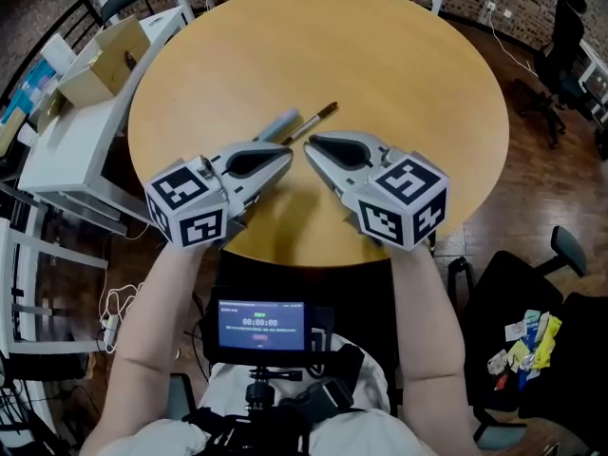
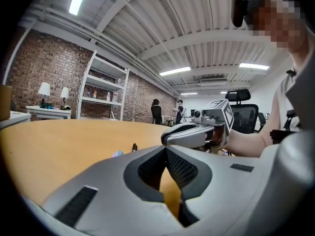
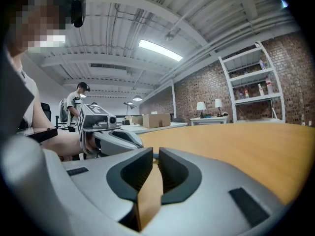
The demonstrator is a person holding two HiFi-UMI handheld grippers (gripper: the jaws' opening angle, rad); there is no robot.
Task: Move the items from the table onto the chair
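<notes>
On the round wooden table (image 1: 399, 74) lie a dark pen (image 1: 318, 118) and beside it a pale blue-grey item (image 1: 277, 124). My left gripper (image 1: 288, 155) points at them from the near left, tips touching, nothing held. In its own view, the left gripper (image 2: 166, 150) is shut, with the pen (image 2: 134, 146) and blue item (image 2: 117, 154) just beyond. My right gripper (image 1: 309, 143) faces it tip to tip. In its own view, the right gripper (image 3: 155, 154) shows a thin slit between its jaws, with nothing gripped. A black chair (image 1: 503, 283) at lower right carries several colourful packets (image 1: 527, 340).
White desks with cardboard boxes (image 1: 104, 60) stand left of the table. Office chairs (image 1: 570, 36) are at the far right. A screen unit (image 1: 261, 329) hangs at the person's chest. People (image 2: 156, 113) stand far back by brick walls and shelving.
</notes>
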